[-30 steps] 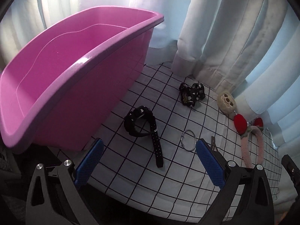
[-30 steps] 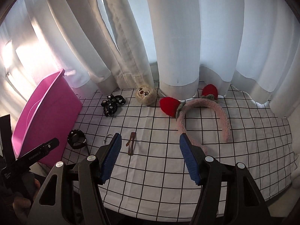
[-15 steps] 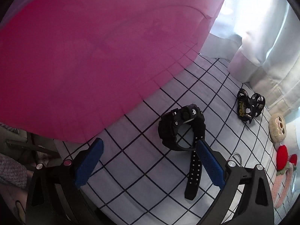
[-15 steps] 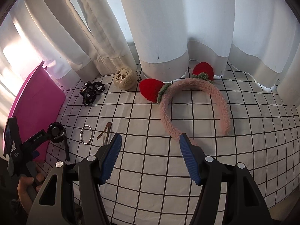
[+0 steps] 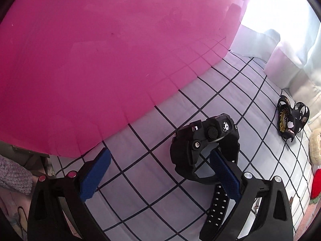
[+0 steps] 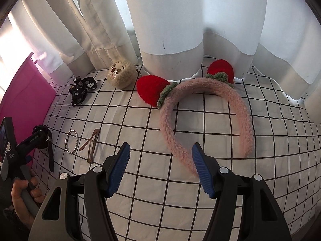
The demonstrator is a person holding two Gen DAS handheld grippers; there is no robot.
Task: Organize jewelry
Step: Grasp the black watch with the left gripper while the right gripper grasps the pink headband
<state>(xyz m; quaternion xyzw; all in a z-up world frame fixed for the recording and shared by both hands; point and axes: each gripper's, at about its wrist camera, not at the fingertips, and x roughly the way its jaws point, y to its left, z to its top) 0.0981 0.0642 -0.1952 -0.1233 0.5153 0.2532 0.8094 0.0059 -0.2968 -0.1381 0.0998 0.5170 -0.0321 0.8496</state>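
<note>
Since one second ago, the left hand-held gripper (image 5: pixel 160 172) has come down close to the black watch (image 5: pixel 204 150), and the pink tub (image 5: pixel 112 56) now fills most of its view. Its blue pads are spread wide; the right pad (image 5: pixel 224 176) stands in front of the watch band, but whether it touches the band cannot be told. It holds nothing. The watch lies on the worktop (image 5: pixel 230 92) just beside the tub wall, with its strap running toward the camera.

The right hand-held gripper (image 6: pixel 160 168) has also moved nearer to the pink headband (image 6: pixel 204 108). Its jaws are spread too and empty, above the checked cloth, and one end of the headband lies near its right pad (image 6: pixel 202 170).

On the cloth lie also a silver ring (image 6: pixel 72 141) and a brown hair clip (image 6: pixel 91 145) side by side, a black bow (image 6: pixel 81 90), and a plush face (image 6: pixel 120 76) near the white curtain (image 6: pixel 192 16), which hangs down to the back edge of the worktop.
</note>
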